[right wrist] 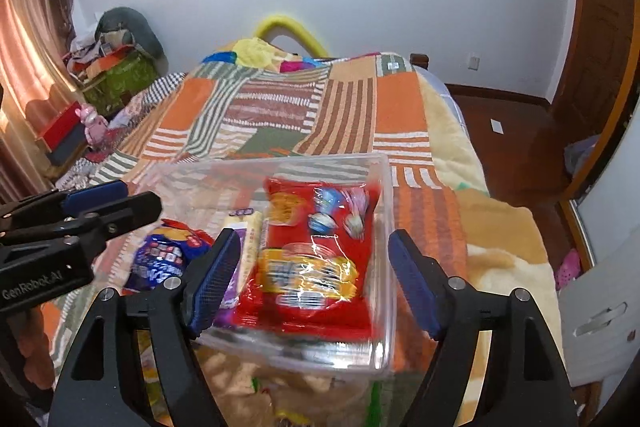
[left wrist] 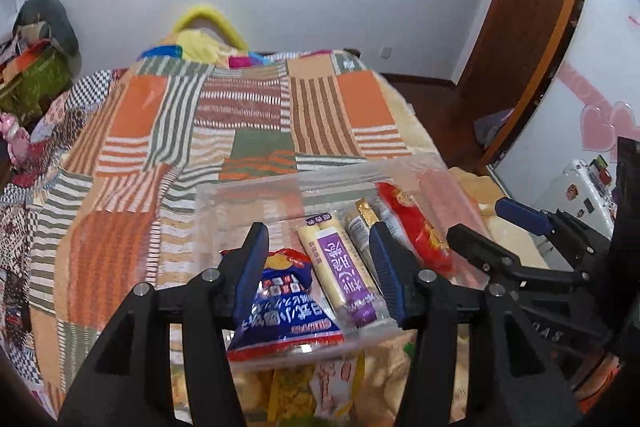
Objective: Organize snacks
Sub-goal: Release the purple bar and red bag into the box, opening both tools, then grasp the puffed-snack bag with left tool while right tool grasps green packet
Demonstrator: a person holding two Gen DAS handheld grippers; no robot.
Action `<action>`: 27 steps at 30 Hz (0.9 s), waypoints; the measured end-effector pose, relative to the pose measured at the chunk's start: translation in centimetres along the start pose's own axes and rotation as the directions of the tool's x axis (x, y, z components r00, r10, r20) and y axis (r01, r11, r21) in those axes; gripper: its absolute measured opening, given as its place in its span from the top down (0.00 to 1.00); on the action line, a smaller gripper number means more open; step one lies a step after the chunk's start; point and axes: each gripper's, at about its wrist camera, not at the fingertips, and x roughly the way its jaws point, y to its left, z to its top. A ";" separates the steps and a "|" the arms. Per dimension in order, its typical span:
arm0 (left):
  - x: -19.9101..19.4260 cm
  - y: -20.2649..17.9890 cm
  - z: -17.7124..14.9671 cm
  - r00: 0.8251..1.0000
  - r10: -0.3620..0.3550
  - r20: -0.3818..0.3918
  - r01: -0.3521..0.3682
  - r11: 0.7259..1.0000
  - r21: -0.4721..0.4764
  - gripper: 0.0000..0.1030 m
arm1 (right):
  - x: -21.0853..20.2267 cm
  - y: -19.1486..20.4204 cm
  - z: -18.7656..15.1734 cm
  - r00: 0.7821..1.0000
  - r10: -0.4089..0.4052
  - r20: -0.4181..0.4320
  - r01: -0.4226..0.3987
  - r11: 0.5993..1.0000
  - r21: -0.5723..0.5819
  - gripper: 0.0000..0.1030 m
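Note:
A clear plastic box (left wrist: 248, 183) (right wrist: 385, 227) sits on the bed. Inside lie a blue snack bag (left wrist: 280, 311) (right wrist: 164, 255), a pale stick packet with a purple label (left wrist: 348, 275) (right wrist: 250, 227), a gold-tipped packet (left wrist: 360, 223) and a red snack bag (left wrist: 416, 223) (right wrist: 316, 247). My left gripper (left wrist: 320, 267) (right wrist: 138, 197) hovers open over the blue bag and purple packet, its left pad close to the blue bag. My right gripper (right wrist: 314, 279) (left wrist: 480, 221) stands open above the red bag, pads clear of it.
The box rests on a patchwork striped blanket (left wrist: 200, 107) (right wrist: 340, 107). More snack packets (left wrist: 296, 395) (right wrist: 256, 379) lie in front of the box, partly hidden. Wooden floor (right wrist: 512, 131) and a white cabinet (right wrist: 600, 307) are to the right; clutter (right wrist: 116, 67) is piled at far left.

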 end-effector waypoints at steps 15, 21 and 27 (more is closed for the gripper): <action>-11.1 1.1 -7.4 0.993 0.001 0.118 -0.004 1.000 0.022 0.41 | -8.1 2.1 -4.5 0.992 0.057 0.110 -0.054 0.998 -0.030 0.28; -12.4 2.0 -12.0 0.996 0.009 0.085 -0.012 1.000 0.028 0.40 | -8.1 4.2 -8.2 0.996 0.077 0.054 -0.075 0.996 -0.046 0.28; -12.4 3.2 -16.8 1.000 0.018 0.019 -0.019 1.000 0.014 0.40 | -7.2 6.0 -11.5 0.993 0.115 -0.031 -0.117 0.992 -0.050 0.28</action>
